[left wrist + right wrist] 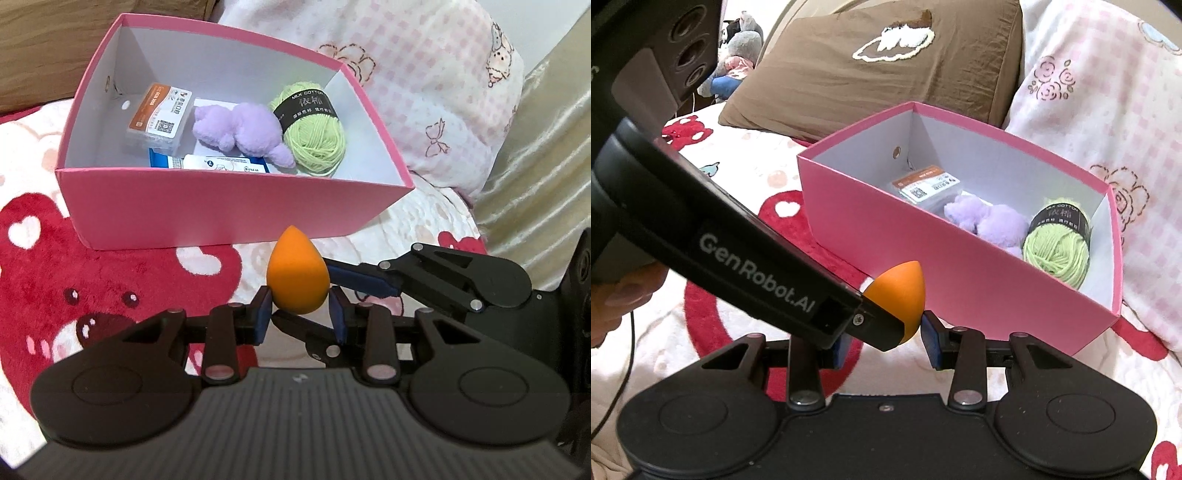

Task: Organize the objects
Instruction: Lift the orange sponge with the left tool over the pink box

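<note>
Left wrist view: the left hand-held gripper [300,308] is clamped on an orange sponge [298,275], its blue pads pressing the sponge's wide lower part from both sides, tip pointing up. The sponge sits in front of the pink box [236,206], just short of its near wall and clear of the bed cover [110,295] with red bear prints. The right hand-held gripper [332,280] reaches in from the right, one blue finger touching the sponge's right side. Inside the box lie a clear case [159,114] with an orange label at the left, a purple plush [240,134] in the middle, green yarn [314,136] at the right and a white-and-blue tube [221,164] against the near wall. A pink checked pillow [424,85] lies behind and to the right of the box.

Right wrist view: the sponge [901,295] is before the box's [923,273] near wall. The left gripper's [882,325] black finger crosses in front of the sponge from the left. The right gripper's [886,341] right pad touches the sponge's lower right; its left pad is mostly hidden, so I cannot tell whether it clamps. The case [923,186], plush [986,221] and yarn [1058,245] show inside the box. A brown pillow [879,70] lies behind the box
</note>
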Available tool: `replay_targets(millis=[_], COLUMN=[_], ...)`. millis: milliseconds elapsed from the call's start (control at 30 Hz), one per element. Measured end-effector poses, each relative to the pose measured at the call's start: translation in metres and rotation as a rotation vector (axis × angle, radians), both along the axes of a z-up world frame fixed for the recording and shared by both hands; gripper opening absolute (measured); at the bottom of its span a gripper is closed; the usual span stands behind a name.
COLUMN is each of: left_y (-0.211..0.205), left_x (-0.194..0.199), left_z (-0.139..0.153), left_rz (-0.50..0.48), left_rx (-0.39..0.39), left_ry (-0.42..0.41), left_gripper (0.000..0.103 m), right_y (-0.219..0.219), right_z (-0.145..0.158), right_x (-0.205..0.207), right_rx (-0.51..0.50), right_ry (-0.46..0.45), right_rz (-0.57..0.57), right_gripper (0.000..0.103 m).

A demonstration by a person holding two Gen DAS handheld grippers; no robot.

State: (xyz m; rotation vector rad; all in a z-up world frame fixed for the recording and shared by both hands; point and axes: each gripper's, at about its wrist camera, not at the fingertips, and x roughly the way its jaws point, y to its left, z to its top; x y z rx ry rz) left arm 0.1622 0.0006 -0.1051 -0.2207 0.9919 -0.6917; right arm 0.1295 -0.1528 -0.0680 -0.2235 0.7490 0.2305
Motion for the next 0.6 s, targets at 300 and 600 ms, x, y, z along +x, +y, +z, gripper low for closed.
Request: replay_targets(millis=[300, 600], left_y=[0.006, 0.008], left_x=[-0.008, -0.018], left_z=[0.012, 0.028], left_rz=[0.006, 0.018], left_rx=[-0.015, -0.018], left_ry=[-0.012, -0.015], left_gripper=[0.031, 0.031], right_y=[0.003, 0.010], right_z=[0.010, 0.028], right_x=[0.008, -0.004], right_rx=[-0.003, -0.017], right_ry=[-0.012, -0.036], right_rz=[0.018, 0.038], right_gripper=[0.045, 0.045])
